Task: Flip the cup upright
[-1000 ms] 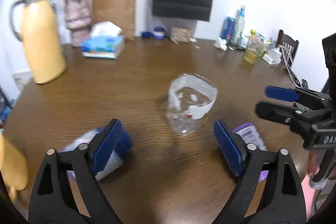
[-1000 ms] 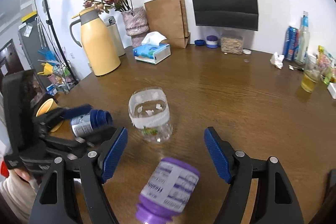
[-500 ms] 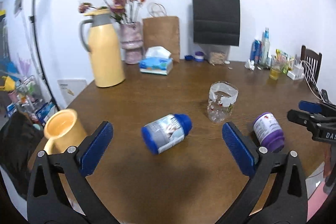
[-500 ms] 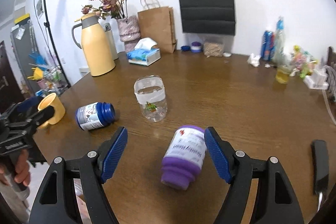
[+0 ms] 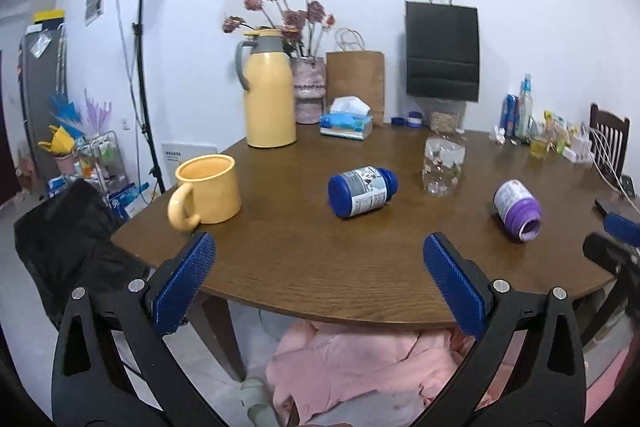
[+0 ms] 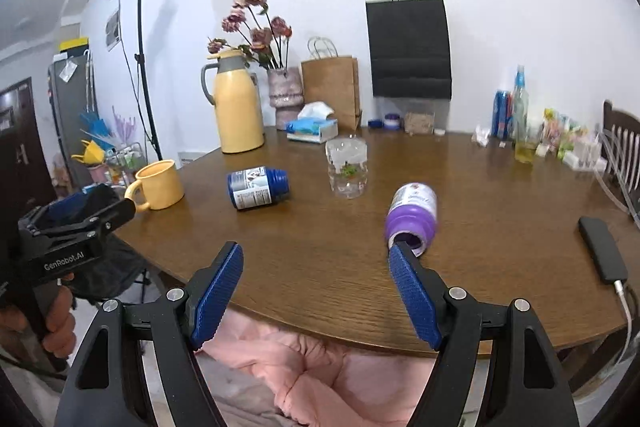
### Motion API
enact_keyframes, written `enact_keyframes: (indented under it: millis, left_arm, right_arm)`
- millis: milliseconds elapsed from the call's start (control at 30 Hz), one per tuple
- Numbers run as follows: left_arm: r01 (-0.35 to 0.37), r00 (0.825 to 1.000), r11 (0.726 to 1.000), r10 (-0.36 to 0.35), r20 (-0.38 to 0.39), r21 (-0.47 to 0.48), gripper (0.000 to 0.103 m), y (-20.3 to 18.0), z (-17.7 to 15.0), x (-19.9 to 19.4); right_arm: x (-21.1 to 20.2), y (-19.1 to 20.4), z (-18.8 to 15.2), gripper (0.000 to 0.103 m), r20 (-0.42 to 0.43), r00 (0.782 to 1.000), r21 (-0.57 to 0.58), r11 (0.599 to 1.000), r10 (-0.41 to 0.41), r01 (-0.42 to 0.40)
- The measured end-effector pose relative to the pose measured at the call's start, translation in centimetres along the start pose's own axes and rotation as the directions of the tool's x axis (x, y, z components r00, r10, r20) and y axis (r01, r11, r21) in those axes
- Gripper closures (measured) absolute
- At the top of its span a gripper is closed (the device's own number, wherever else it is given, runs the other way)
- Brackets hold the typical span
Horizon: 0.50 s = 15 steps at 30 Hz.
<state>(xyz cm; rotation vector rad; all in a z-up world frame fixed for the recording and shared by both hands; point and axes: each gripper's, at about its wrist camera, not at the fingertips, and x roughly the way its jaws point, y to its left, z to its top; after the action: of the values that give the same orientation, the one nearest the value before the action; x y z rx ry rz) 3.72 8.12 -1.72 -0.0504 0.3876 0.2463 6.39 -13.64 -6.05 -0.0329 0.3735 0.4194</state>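
Note:
A clear plastic cup (image 5: 443, 166) with a white band stands upright, mouth up, near the middle of the round wooden table (image 5: 304, 259); it also shows in the right wrist view (image 6: 347, 167). My left gripper (image 5: 318, 285) is open and empty, held off the table's near edge, well short of the cup. My right gripper (image 6: 316, 291) is open and empty, also back at the near edge. The left gripper shows at the left of the right wrist view (image 6: 76, 215).
A blue bottle (image 5: 362, 190) and a purple bottle (image 5: 518, 209) lie on their sides near the cup. A yellow mug (image 5: 208, 189) stands at the left edge. A yellow jug (image 5: 269, 91), vase, tissue box (image 5: 346, 123) and bags line the back. A phone (image 6: 602, 247) lies at right.
Both grippers have pulled back and away from the cup, from close around it to beyond the table's near edge. The cup stays upright in place.

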Motion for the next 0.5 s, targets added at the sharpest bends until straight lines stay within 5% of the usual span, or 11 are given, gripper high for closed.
enact_keyframes:
  millis: [233,500]
  left_arm:
    - [0.051,0.999,0.998,-0.05,-0.019,0.025,0.0,-0.8,-0.2,0.3]
    - [0.067,0.996,0.995,-0.071,0.05,0.075,0.0,-1.6,0.1,-1.4]
  right_arm:
    - [0.0,0.2,0.0,0.023,0.005,1.0,0.009,1.0,0.004,-0.004]
    - [-0.4,-0.4,-0.1,0.023,0.022,1.0,0.023,1.0,-0.01,0.01]
